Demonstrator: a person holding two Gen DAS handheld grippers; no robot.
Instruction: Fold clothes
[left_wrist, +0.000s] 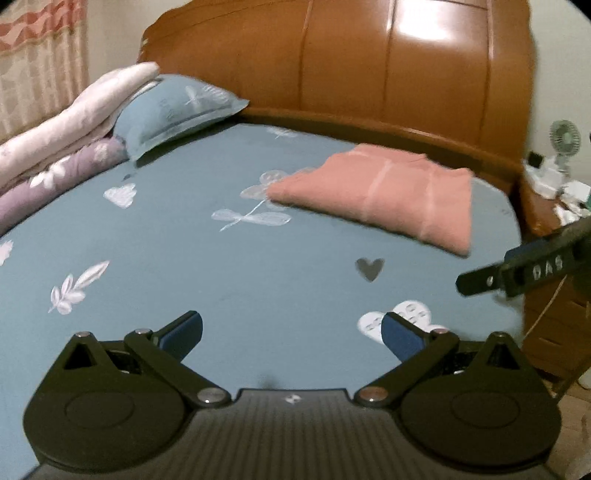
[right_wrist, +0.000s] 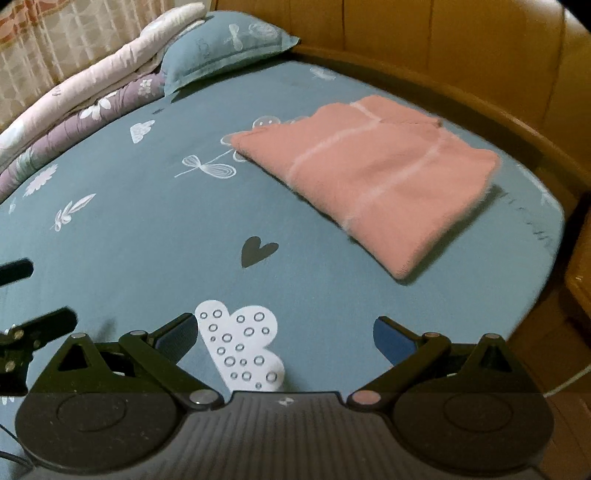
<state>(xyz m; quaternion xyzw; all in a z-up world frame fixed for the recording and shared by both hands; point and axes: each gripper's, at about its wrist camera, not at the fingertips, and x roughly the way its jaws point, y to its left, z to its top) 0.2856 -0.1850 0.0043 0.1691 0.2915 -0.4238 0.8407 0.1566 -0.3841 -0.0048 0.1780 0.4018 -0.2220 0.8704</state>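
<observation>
Left wrist view: the left tool (left_wrist: 291, 332) is seen at the bottom centre of the frame, its blue-padded fingers (left_wrist: 400, 338) spread wide apart, nothing held between them, above a blue-grey bed sheet (left_wrist: 221, 280) printed with white leaves, flowers and hearts. A pink folded garment (left_wrist: 384, 192) with pale stripes is found right of centre in the upper half, laid flat on the sheet near the wooden headboard (left_wrist: 351, 59), well apart from the tool. A blue patterned pillow (left_wrist: 177, 107) is placed at the upper left, with a pale pink quilt (left_wrist: 74, 114) and a purple floral quilt (left_wrist: 55, 177) stacked beside it along the left edge. A curtain (left_wrist: 40, 55) is noted at the far upper left; a small fan (left_wrist: 563, 138) stands at the right edge on a cluttered nightstand (left_wrist: 546, 218). The right tool (left_wrist: 517, 269) enters from the right edge, one dark finger visible. Right wrist view: the right tool (right_wrist: 284, 336) occupies the bottom centre, fingers (right_wrist: 393, 341) held wide apart and empty, over a white bubble-patterned heart print (right_wrist: 240, 347). The pink folded garment (right_wrist: 369, 177) is located right of centre in the upper half, lying flat on the bed sheet (right_wrist: 147, 229). The pillow (right_wrist: 225, 48) and quilts (right_wrist: 92, 96) are recorded at the upper left. Parts of the left tool (right_wrist: 22, 295) show at the left edge.
</observation>
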